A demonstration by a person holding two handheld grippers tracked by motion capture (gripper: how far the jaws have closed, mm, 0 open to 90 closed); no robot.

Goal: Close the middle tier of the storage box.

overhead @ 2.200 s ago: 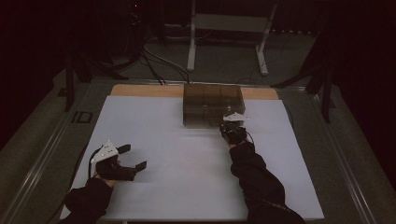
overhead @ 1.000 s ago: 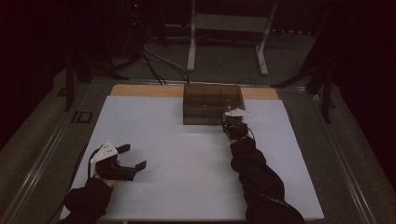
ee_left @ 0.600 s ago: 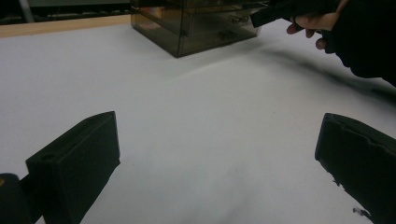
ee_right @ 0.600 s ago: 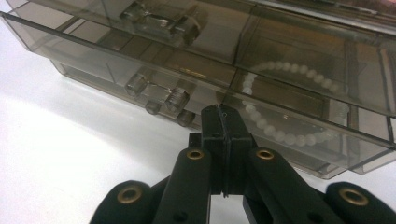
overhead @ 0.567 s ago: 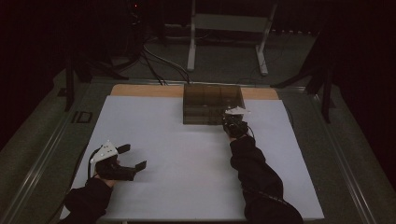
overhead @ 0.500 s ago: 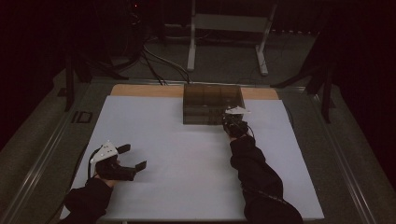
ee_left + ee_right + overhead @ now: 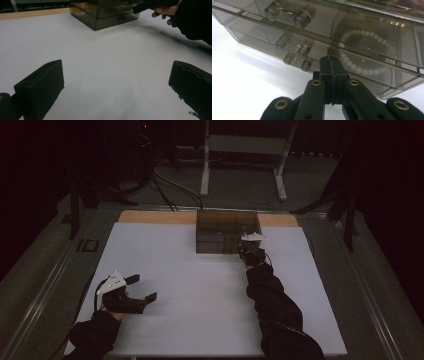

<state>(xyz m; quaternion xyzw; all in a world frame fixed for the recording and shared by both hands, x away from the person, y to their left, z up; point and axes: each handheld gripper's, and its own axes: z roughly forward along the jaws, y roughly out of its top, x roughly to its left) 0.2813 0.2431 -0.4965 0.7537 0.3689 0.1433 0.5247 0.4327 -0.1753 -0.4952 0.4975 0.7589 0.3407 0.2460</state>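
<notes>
I'm over a white table (image 7: 200, 290) in a dark room; my right gripper (image 7: 331, 65), jaws pressed together, touches the drawer box (image 7: 367, 37) front; left gripper (image 7: 142, 289) gapes, well back.

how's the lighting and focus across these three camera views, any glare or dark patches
High view: dim, surroundings near black, white table sheet muted. Left gripper view: soft, with a shadow under the far sleeve. Right gripper view: bright, glare on the sheet, small reflections on the drawer box; the bead bracelet looks hazy through smoked plastic.

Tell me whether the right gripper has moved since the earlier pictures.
Yes. The right gripper has crept up the high view, closer to the drawer box.
</notes>
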